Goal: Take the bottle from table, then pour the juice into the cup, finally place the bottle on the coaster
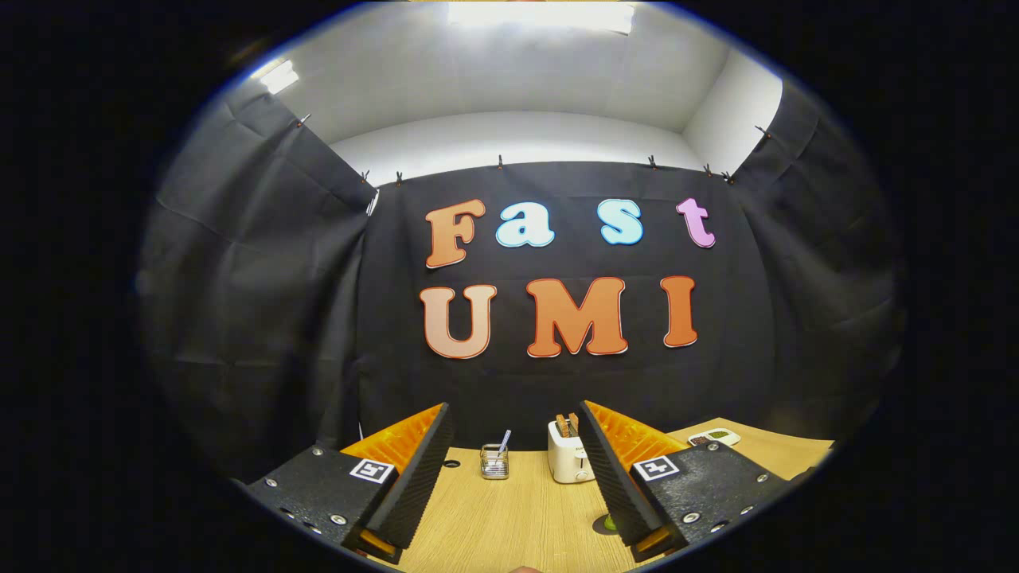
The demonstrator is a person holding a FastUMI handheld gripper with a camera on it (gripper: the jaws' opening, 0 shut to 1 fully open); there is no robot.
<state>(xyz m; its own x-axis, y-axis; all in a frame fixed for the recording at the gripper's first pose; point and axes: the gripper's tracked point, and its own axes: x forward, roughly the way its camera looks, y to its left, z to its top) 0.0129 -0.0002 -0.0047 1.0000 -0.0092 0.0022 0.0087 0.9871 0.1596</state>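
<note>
The jaws [513, 469] stand spread wide with nothing between them, held above the wooden surface [509, 517], so the first step, reaching for the bottle, seems not yet begun. A small green-topped thing [610, 523], perhaps the bottle's cap, peeks beside the right jaw at lower centre; its axis cannot be told. Beyond sit a wire holder [494, 462] and a white toaster [568, 455]. Next, the view likely must tilt down to find it.

Place: we see a staged recording booth; black cloth walls [263, 318] clipped up under a white ceiling
Furnishing: we note a light wooden table [509, 517]; white toaster [569, 461]; wire holder [494, 463]
Gripper: its fingers [414, 469] stand apart, holding nothing
</note>
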